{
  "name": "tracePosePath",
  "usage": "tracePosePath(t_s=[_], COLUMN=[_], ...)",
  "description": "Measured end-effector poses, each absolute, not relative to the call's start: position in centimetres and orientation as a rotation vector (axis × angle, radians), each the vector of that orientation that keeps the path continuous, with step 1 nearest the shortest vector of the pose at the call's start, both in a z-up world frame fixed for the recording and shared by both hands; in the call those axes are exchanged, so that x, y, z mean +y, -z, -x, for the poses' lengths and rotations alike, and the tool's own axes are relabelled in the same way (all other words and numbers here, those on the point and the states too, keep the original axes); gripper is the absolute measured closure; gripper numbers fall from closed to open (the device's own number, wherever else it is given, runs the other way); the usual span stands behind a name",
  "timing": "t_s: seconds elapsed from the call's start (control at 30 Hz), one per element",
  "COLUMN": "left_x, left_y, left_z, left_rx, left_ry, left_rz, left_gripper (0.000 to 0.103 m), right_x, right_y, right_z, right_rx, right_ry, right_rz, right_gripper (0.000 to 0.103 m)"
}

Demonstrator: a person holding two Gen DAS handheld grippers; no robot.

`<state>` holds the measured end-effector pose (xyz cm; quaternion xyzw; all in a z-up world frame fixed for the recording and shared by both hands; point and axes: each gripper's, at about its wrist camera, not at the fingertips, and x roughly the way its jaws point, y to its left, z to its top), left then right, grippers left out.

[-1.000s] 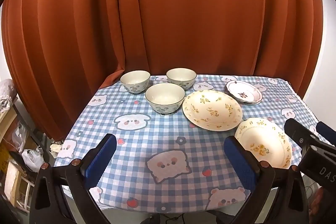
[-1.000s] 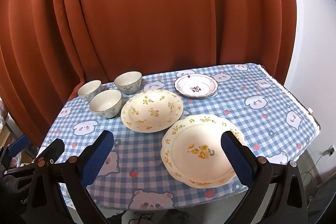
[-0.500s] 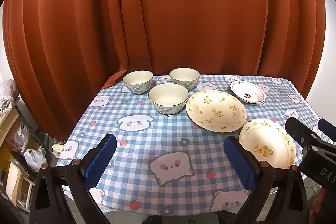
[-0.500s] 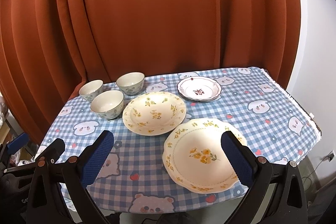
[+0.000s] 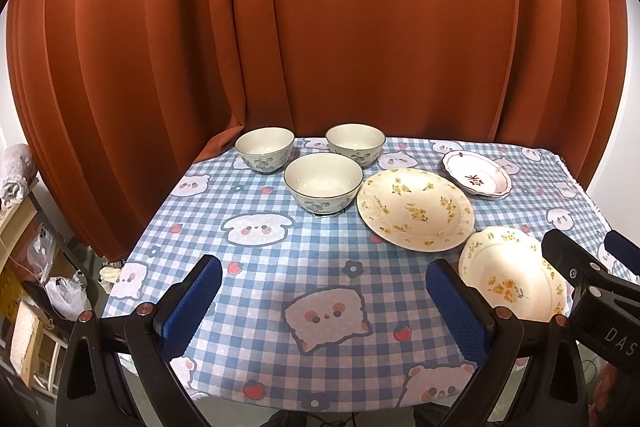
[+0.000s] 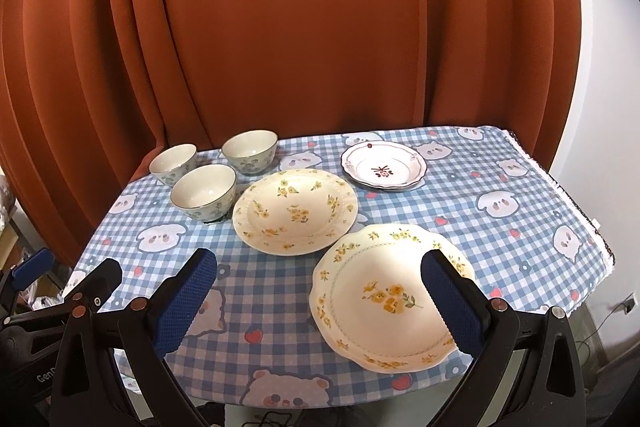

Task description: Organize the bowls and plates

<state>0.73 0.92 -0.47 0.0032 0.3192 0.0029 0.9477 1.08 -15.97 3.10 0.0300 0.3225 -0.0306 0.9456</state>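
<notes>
Three pale bowls with green flowers stand at the table's back left: a near bowl (image 5: 323,182) (image 6: 203,190), a far left bowl (image 5: 264,148) (image 6: 173,163) and a far right bowl (image 5: 355,143) (image 6: 249,150). A cream plate with yellow flowers (image 5: 415,207) (image 6: 295,208) lies mid-table. A scalloped yellow-flowered plate (image 5: 512,277) (image 6: 390,291) lies at the front right. A small white plate with a red motif (image 5: 476,178) (image 6: 383,165) sits at the back right. My left gripper (image 5: 324,301) hangs open above the front edge. My right gripper (image 6: 319,297) is open over the scalloped plate.
The table carries a blue checked cloth with cartoon animals (image 5: 256,227) (image 6: 496,205). A rust-red curtain (image 5: 360,27) hangs right behind it. Shelves with bags (image 5: 48,267) stand low at the left. A white wall (image 6: 600,107) is at the right.
Both grippers have drawn slightly back and up from the table, so the dishes sit a little farther off. Nothing on the table has moved and both stay open.
</notes>
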Motion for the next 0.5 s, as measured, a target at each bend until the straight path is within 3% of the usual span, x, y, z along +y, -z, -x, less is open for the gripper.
tracePosePath(t_s=[0.5], left_x=[0.29], left_y=[0.32], left_z=[-1.7], left_rx=[0.672], left_ry=[0.002], left_rz=[-0.004], left_gripper=[0.001], right_x=[-16.4], right_y=[-2.93], right_z=[-1.2], right_rx=[0.664], right_ry=[0.08], right_rz=[-0.059], right_gripper=[0.0])
